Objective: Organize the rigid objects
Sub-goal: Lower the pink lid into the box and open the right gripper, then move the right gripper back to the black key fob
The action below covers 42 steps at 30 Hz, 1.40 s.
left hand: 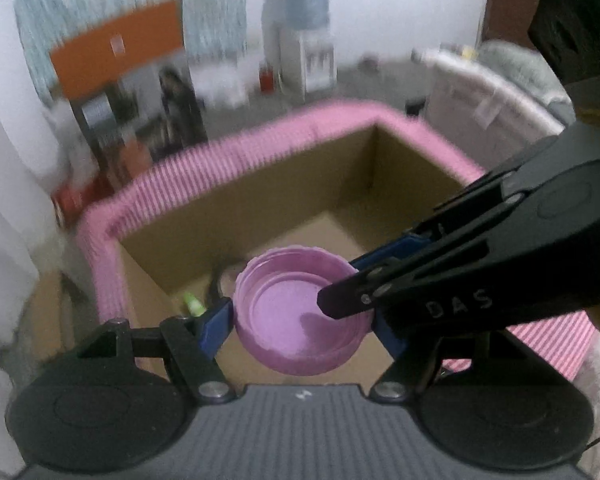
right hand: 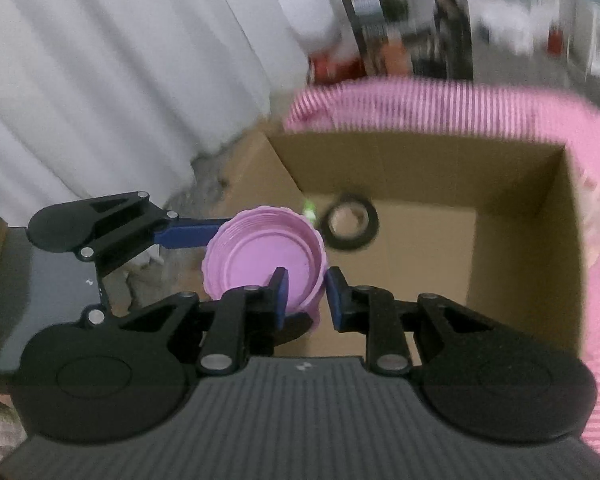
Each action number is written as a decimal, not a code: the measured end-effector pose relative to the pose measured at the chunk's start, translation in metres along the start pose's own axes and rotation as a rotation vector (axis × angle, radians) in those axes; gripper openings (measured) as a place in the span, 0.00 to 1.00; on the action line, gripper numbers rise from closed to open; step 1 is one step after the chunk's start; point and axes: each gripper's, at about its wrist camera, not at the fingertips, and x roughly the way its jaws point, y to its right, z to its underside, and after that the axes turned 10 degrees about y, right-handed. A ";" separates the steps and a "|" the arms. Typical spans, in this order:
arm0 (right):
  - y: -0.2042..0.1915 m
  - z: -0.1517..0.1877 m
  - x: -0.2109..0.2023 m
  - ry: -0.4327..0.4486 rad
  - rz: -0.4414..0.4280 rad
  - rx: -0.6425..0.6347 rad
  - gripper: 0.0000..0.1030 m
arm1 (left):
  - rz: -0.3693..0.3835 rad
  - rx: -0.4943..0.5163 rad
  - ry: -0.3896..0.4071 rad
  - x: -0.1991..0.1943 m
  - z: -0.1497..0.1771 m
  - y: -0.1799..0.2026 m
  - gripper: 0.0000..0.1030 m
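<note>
A round pink lid (left hand: 284,320) hangs open side up over the near corner of a cardboard box (left hand: 260,208) whose rim is wrapped in pink striped cloth. My left gripper (left hand: 300,332) is shut on the lid, its blue pads pressing on opposite sides. My right gripper (right hand: 306,296) straddles the lid's (right hand: 260,256) wall, one finger inside and one outside, with a small gap, so it stands open. The right gripper (left hand: 352,280) reaches in from the right in the left wrist view. One blue finger of the left gripper (right hand: 188,234) shows; the other is hidden under the lid.
On the box floor (right hand: 420,240) lie a black tape roll (right hand: 352,222) and a small green object (right hand: 310,205). A white curtain (right hand: 100,80) hangs to the left. Behind the box are an orange board (left hand: 116,48), a water dispenser (left hand: 304,40) and a pale basket (left hand: 492,100).
</note>
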 end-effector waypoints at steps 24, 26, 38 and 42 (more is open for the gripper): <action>0.045 0.007 0.119 -0.315 -0.070 0.138 0.46 | 0.046 -0.017 -0.342 0.088 0.017 -0.026 0.81; 0.046 0.008 0.121 -0.301 -0.062 0.136 0.48 | 0.041 -0.017 -0.329 0.083 0.015 -0.025 0.82; 0.035 -0.003 0.013 -0.031 -0.090 0.125 0.50 | 0.022 -0.099 -0.163 0.012 -0.008 -0.035 0.85; 0.030 0.008 -0.044 0.088 -0.098 0.114 0.50 | 0.011 -0.123 -0.087 -0.024 -0.011 -0.036 0.85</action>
